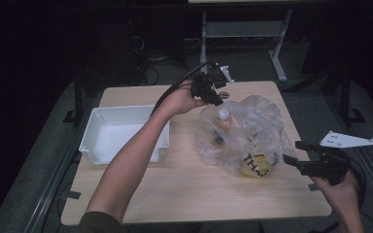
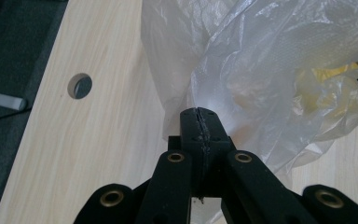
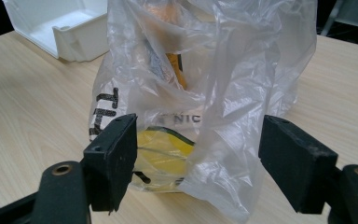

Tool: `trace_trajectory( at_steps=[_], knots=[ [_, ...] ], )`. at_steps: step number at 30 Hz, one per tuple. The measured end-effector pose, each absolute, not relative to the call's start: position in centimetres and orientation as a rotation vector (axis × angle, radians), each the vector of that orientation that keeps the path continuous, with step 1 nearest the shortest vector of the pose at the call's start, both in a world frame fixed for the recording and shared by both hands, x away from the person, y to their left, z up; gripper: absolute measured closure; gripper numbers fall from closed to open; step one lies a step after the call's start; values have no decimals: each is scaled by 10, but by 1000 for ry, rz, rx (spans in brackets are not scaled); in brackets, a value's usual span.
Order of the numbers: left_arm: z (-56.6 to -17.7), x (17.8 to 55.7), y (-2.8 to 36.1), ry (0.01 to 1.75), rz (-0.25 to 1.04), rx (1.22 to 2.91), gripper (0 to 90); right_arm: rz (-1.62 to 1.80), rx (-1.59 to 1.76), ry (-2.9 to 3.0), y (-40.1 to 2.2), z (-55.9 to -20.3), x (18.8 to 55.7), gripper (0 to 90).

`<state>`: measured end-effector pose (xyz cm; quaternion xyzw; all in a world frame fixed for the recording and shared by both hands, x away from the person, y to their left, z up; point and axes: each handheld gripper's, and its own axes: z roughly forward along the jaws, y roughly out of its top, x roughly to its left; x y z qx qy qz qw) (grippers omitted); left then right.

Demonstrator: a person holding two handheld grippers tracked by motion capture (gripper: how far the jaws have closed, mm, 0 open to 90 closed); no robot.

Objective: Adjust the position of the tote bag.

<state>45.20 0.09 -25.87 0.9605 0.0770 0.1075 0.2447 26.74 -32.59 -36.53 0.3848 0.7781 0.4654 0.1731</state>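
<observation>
Plastic bag (image 1: 245, 136): clear and crinkled, lying on the wooden table (image 1: 184, 189) just right of the white bin (image 1: 121, 133), with a bottle and yellow items inside.
High view: left gripper (image 1: 217, 86) sits at the bag's far edge; right gripper (image 1: 298, 154) waits at the bag's near right side.
Left gripper view: jaws clamped tight on a fold of film; best to lift gently so it doesn't tear.
Right gripper view: jaws stand wide, bag between them but untouched; I'd pinch the opposite rim next.

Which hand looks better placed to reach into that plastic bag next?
The right. The left gripper is shut on the far edge of the plastic bag, so it is busy. The right gripper stands open beside the bag's near side, with nothing between its jaws.
</observation>
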Motion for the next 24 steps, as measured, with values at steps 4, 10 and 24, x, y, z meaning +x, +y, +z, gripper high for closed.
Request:
trace_trajectory(
  at_steps=[4,10,24],
  knots=[
    [-259,451,7,224,297,2615,898,1312,1085,2217,-322,-363,271,274],
    [-264,451,20,255,280,2611,898,1307,1061,2220,-318,-356,273,279],
    [-274,453,35,285,275,2622,898,1292,1026,2240,-308,-343,281,281]
  ],
)
